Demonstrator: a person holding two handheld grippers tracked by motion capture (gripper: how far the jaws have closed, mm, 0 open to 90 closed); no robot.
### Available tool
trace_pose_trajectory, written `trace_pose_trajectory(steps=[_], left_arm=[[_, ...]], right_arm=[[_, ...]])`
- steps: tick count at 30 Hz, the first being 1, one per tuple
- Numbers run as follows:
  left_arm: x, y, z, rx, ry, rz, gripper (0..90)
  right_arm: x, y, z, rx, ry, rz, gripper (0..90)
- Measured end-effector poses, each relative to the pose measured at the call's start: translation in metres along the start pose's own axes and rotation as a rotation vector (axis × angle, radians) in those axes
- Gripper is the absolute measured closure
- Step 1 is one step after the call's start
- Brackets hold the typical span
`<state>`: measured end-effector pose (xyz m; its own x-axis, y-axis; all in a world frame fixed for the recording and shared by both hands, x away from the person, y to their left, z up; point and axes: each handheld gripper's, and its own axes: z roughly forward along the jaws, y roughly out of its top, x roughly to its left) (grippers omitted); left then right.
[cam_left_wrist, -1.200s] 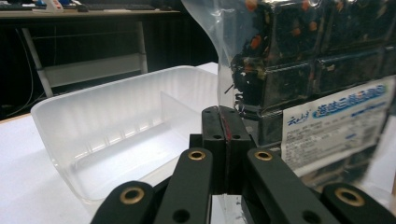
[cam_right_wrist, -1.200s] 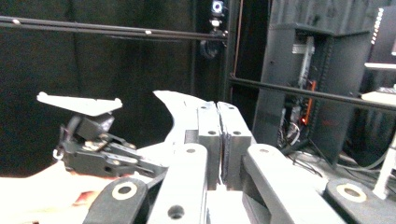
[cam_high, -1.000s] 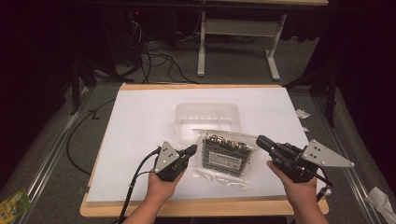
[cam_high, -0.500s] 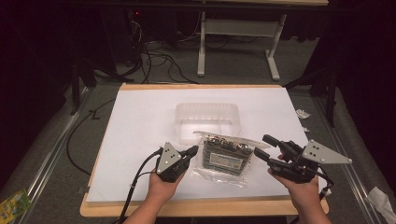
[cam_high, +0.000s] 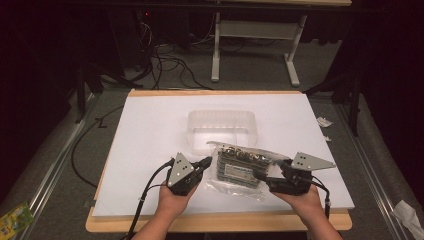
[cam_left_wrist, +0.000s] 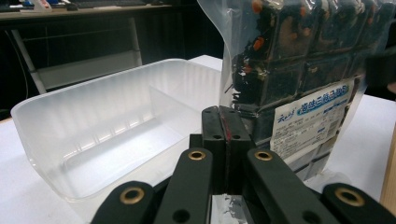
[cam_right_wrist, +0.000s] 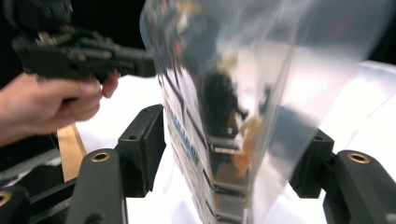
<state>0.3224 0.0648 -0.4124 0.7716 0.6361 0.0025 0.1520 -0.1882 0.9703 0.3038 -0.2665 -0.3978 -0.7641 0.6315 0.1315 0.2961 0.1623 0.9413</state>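
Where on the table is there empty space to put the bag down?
The white sheet is bare left of the tub, behind it, and right of it toward the far right corner. The tub itself looks empty. It is crowded near the front middle, where the left gripper, the bag and the right gripper meet.

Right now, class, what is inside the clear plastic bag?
The clear plastic bag holds dark square packets in rows, behind a white printed label. What the packets contain stays hidden.

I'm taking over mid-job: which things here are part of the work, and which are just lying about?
In the job: clear bag of dark packets, left gripper shut on its edge, right gripper open around it, plastic tub.
Lying about: paper scraps, floor cables.
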Motion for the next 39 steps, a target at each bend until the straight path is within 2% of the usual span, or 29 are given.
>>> trace_pose_trajectory(steps=[2, 7, 11, 14, 16, 21, 22, 28, 29, 31, 32, 33, 39], left_arm=[[0.0001, -0.0001, 0.0, 0.001, 0.001, 0.001, 90.0], [0.0002, -0.0001, 0.0001, 0.004, 0.002, 0.0, 90.0], [0.0002, -0.0002, 0.0003, 0.007, 0.006, 0.002, 90.0], [0.0008, -0.0006, 0.001, 0.013, 0.012, -0.001, 90.0], [0.0011, -0.001, 0.0016, 0.021, 0.021, 0.0, 90.0], [0.0004, -0.0006, 0.0038, 0.036, 0.039, -0.004, 90.0], [0.0006, -0.0007, 0.004, 0.037, 0.041, -0.007, 90.0], [0.0013, -0.0011, 0.0061, 0.041, 0.056, -0.019, 90.0], [0.0015, -0.0013, 0.0064, 0.046, 0.059, -0.022, 84.9], [0.0029, -0.0025, 0.007, 0.059, 0.057, -0.026, 82.3], [0.0037, -0.0032, 0.0068, 0.065, 0.057, -0.028, 73.6], [0.0052, -0.0041, 0.0066, 0.07, 0.06, -0.04, 68.6], [0.0089, -0.006, 0.0058, 0.094, 0.054, -0.053, 57.0]], right_arm=[[-0.0006, -0.0042, 0.0048, 0.025, 0.005, 0.001, 42.9], [-0.0009, -0.0076, 0.0072, 0.029, 0.005, 0.001, 45.8], [0.001, -0.0094, 0.0077, 0.025, -0.003, -0.004, 59.3], [0.0021, -0.0101, 0.0084, 0.017, -0.001, -0.018, 61.7], [0.001, -0.0114, 0.0082, 0.005, 0.031, -0.033, 66.8], [0.0006, -0.0117, 0.0074, 0.011, 0.074, -0.039, 71.8], [0.0016, -0.0117, 0.0075, 0.009, 0.085, -0.058, 73.1], [0.0058, -0.011, 0.0075, 0.014, 0.094, -0.078, 75.1], [0.0069, -0.0108, 0.0075, 0.014, 0.093, -0.078, 75.7], [0.0065, -0.0105, 0.0074, 0.013, 0.092, -0.074, 75.8], [0.0058, -0.0108, 0.0071, 0.017, 0.089, -0.058, 75.9], [0.0056, -0.011, 0.007, 0.016, 0.089, -0.058, 75.9], [0.0058, -0.0111, 0.0073, 0.011, 0.086, -0.046, 76.0]])
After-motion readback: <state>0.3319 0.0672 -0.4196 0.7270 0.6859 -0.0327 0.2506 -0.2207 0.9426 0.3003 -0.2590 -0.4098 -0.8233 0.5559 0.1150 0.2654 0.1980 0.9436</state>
